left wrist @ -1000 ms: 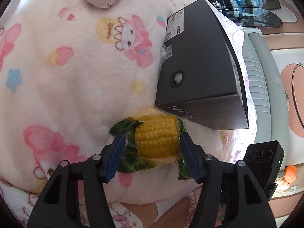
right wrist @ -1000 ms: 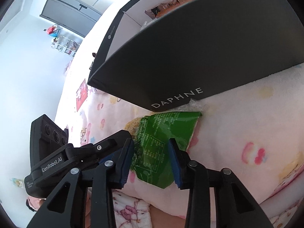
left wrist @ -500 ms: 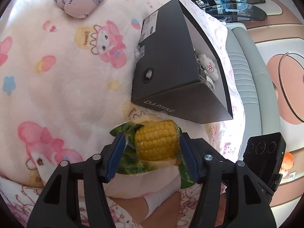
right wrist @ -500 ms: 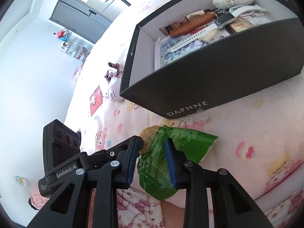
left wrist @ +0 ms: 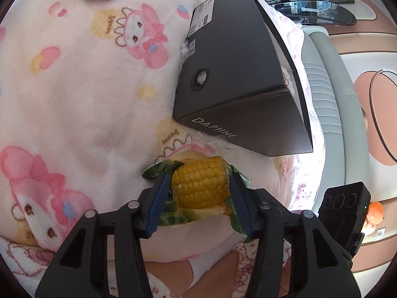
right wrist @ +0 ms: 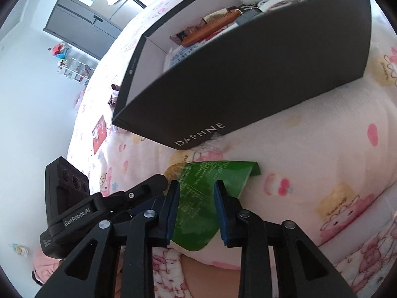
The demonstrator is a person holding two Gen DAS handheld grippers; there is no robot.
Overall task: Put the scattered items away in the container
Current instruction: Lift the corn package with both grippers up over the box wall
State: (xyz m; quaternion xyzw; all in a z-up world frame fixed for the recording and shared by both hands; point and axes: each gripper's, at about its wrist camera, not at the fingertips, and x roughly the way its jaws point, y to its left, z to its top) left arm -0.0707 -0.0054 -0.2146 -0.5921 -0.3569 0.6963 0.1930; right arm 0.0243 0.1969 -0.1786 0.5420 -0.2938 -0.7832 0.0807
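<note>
Yellow corn (left wrist: 200, 182) faces left view; right shows box (right wrist: 248, 79) contents.

Blanket (left wrist: 82, 94): fluffy pink fleece cloth, printed cartoon figures, matt. Box (left wrist: 238, 92): matt black cardboard outside, faint brushed sheen, white paper label on end; inside walls smooth white. Corn pack (left wrist: 201, 186): glossy clear and green plastic film, crinkled, over bumpy yellow kernels; back side (right wrist: 206, 198) green printed foil. Comb (right wrist: 208, 29) in box: smooth brown wood. Fingers (left wrist: 158, 203): matt black plastic, blue rubbery pads, shiny metal screws.
</note>
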